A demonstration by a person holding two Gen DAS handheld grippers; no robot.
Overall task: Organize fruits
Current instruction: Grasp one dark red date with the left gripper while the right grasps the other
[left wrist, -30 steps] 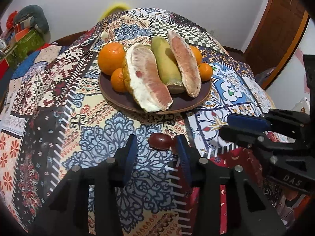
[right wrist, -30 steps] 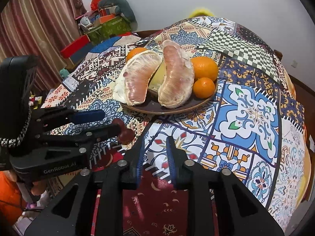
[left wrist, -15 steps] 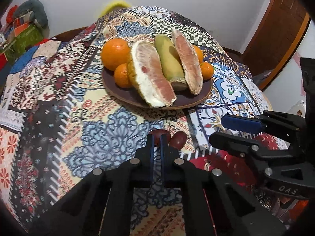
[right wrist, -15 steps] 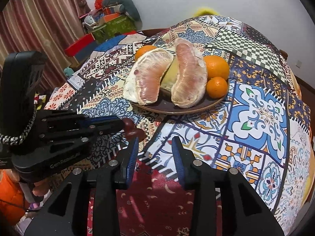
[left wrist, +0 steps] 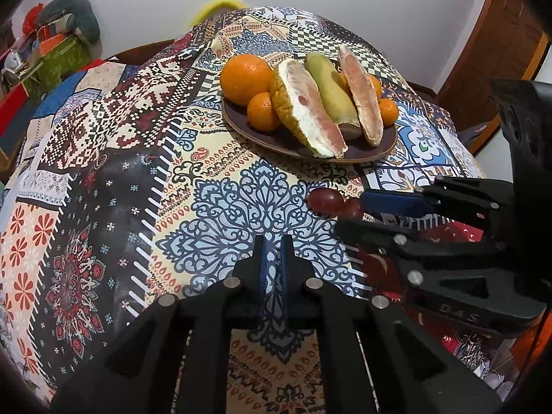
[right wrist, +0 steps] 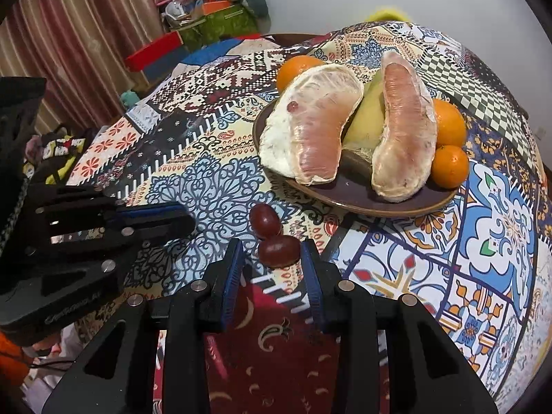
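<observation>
while the right gripper (right wrist: 272, 269) closes, a grape (right wrist: 279, 250) lies between its jaws.

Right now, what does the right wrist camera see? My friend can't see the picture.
The right tool has its jaws closing around a small dark red oval fruit on the colourful patchwork tablecloth, a second one touching it. Behind sits a brown plate of pomelo wedges and oranges; the left tool is beside it, shut.
</observation>
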